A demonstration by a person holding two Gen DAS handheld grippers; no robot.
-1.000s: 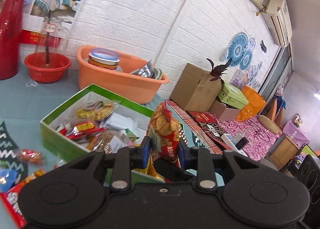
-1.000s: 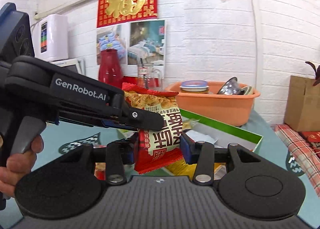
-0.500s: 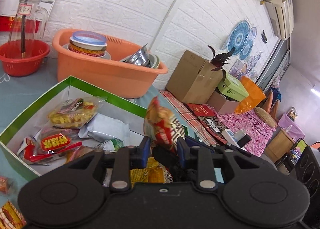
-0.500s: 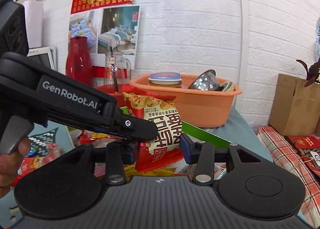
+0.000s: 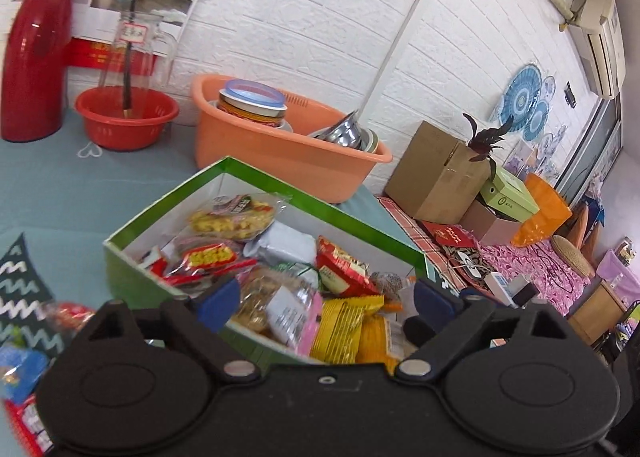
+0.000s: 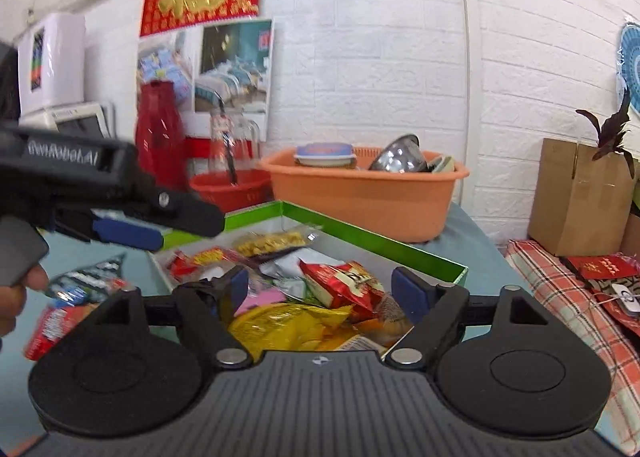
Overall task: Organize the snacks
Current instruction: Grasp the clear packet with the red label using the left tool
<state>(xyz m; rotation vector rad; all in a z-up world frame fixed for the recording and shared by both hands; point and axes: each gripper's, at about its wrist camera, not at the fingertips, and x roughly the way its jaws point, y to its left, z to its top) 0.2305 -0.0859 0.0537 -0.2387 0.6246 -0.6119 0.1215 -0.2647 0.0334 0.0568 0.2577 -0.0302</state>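
Note:
A green box [image 5: 168,193] [image 6: 372,237] with a white inside holds several snack packets. A red snack bag [image 5: 344,265] [image 6: 344,283] with white lettering lies on top of the pile in the box. My left gripper [image 5: 326,301] is open and empty over the box's near edge. My right gripper [image 6: 324,289] is open and empty just above the box; the red bag lies between and below its fingers. The left gripper also shows at the left of the right wrist view [image 6: 132,229].
An orange basin [image 5: 280,145] [image 6: 360,193] with bowls stands behind the box. A red bowl [image 5: 126,121] with a glass jar and a red thermos [image 5: 32,53] stand at the back left. Loose snack packets [image 6: 68,305] lie on the blue table left of the box. Cardboard boxes [image 5: 436,173] sit to the right.
Both grippers were shut on the red snack bag above the box. Both have opened, and the bag now lies in the box on the other snacks.

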